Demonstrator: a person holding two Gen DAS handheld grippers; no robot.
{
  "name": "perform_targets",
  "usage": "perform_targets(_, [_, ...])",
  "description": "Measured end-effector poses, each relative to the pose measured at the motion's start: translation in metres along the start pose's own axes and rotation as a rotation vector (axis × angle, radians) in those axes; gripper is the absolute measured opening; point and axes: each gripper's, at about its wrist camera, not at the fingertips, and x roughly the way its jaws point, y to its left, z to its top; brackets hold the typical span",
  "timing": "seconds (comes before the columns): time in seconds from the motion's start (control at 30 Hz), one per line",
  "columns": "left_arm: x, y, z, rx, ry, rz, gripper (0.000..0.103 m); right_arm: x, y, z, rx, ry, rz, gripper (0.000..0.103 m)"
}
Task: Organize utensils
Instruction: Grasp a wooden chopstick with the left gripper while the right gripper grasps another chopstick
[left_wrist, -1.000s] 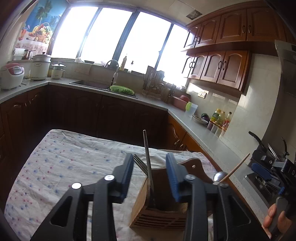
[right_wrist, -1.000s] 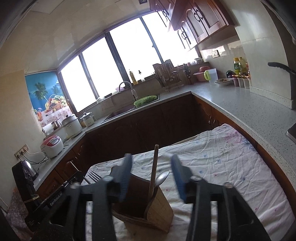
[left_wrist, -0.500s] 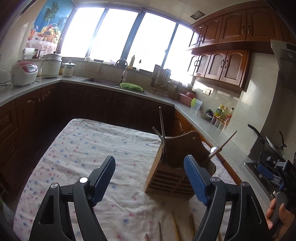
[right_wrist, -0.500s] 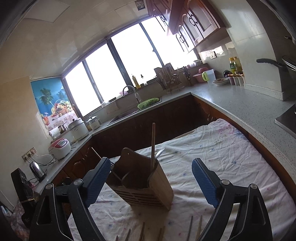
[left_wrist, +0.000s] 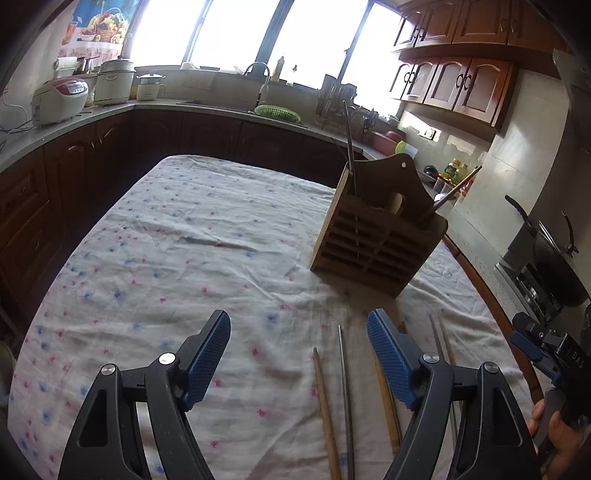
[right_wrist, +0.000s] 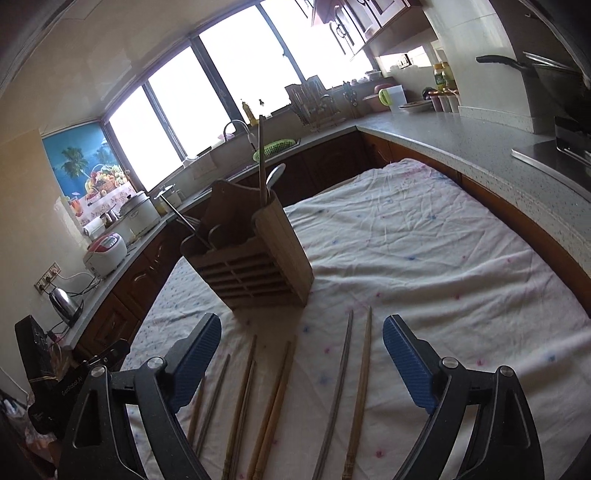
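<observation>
A wooden utensil holder (left_wrist: 376, 240) stands on the flowered tablecloth (left_wrist: 166, 258); it also shows in the right wrist view (right_wrist: 255, 258). It holds a metal chopstick (left_wrist: 349, 147), a wooden chopstick (right_wrist: 261, 158), a spoon (right_wrist: 275, 175) and a fork. Several wooden and metal chopsticks (right_wrist: 280, 398) lie on the cloth in front of it, also in the left wrist view (left_wrist: 343, 398). My left gripper (left_wrist: 299, 354) is open and empty, above the cloth just left of them. My right gripper (right_wrist: 301, 354) is open and empty, above them.
Kitchen counters wrap around the table: rice cookers (left_wrist: 59, 99) at the left, a sink with a green colander (left_wrist: 277, 110) at the back, a stove with a pan (left_wrist: 554, 258) at the right. The right gripper body (left_wrist: 546, 347) shows at the left view's right edge.
Both grippers have pulled back from the holder and opened wide. The views have tilted down, so the chopsticks lying on the cloth have come into sight.
</observation>
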Motion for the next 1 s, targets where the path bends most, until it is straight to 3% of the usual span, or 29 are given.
perform_targets(0.3, [0.007, -0.007, -0.013, 0.015, 0.085, 0.016, 0.075, 0.009, 0.003, -0.026, -0.050, 0.058, -0.034, 0.085])
perform_targets(0.47, [0.020, -0.014, -0.012, 0.038, 0.131, 0.015, 0.073, 0.023, 0.008, -0.026, -0.082, 0.101, -0.058, 0.058])
perform_targets(0.67, [0.047, -0.018, -0.011, 0.065, 0.235, 0.008, 0.056, 0.047, 0.004, -0.023, -0.090, 0.161, -0.074, 0.041])
perform_targets(0.9, [0.079, -0.024, -0.009, 0.088, 0.323, -0.001, 0.035, 0.078, -0.002, -0.019, -0.113, 0.229, -0.113, 0.031])
perform_targets(1.0, [0.089, -0.026, -0.010, 0.097, 0.341, -0.009, 0.033, 0.094, -0.009, -0.017, -0.110, 0.258, -0.137, 0.025])
